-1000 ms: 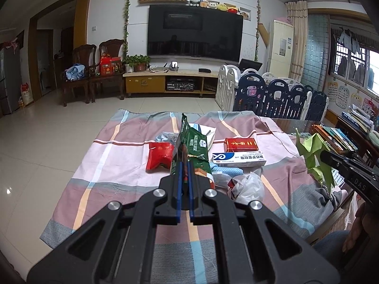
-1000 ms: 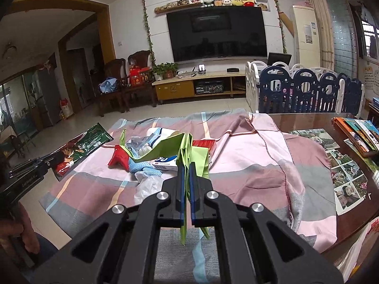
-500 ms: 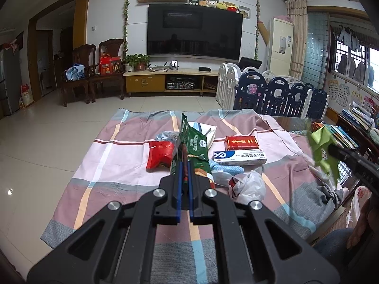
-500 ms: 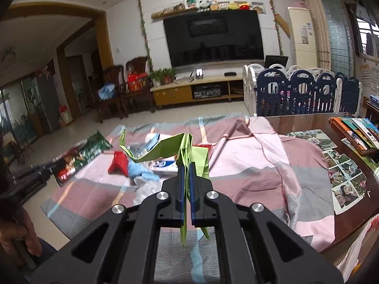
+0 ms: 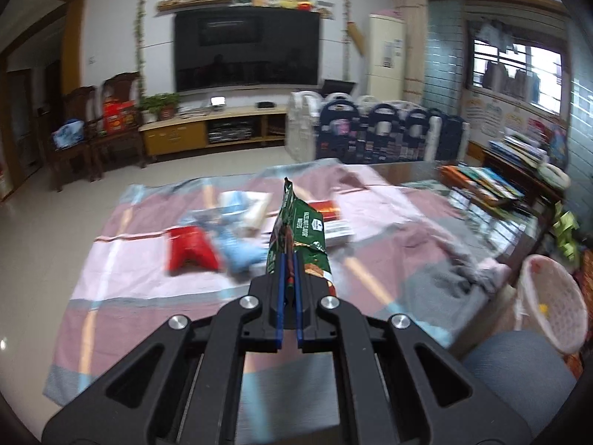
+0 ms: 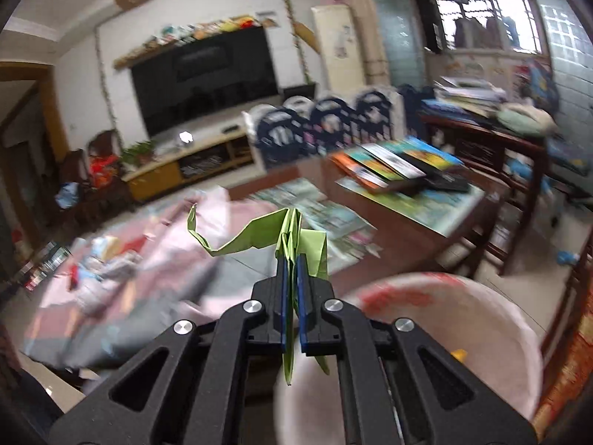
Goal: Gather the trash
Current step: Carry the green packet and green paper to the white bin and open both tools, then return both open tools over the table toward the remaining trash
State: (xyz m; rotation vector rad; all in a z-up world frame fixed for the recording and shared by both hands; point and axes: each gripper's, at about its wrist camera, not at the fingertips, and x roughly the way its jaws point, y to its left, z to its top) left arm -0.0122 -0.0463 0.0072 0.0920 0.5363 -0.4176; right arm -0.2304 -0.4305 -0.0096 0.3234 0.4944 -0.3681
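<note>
- The left gripper [image 5: 288, 259] was clenched on a dark green snack packet [image 5: 302, 235], which stood upright from its blue pads above the striped cloth [image 5: 122, 278].
- On that cloth, at about ten o'clock from the packet, lay a red wrapper [image 5: 191, 250], with a light blue scrap [image 5: 239, 250] between the two; all of it was blurred.
- A pale pink wastebasket [image 5: 552, 304] stood off the table's edge at about four o'clock from the packet.
- The right gripper [image 6: 291, 261] had just been easing its jaws apart, yet a folded green paper [image 6: 292, 230] sat between the pads, one strip trailing toward nine o'clock.
- Whether the pads were pressing that paper could not be told.
- The wastebasket rim [image 6: 426, 283] lay just beneath this gripper, at about five o'clock.
</note>
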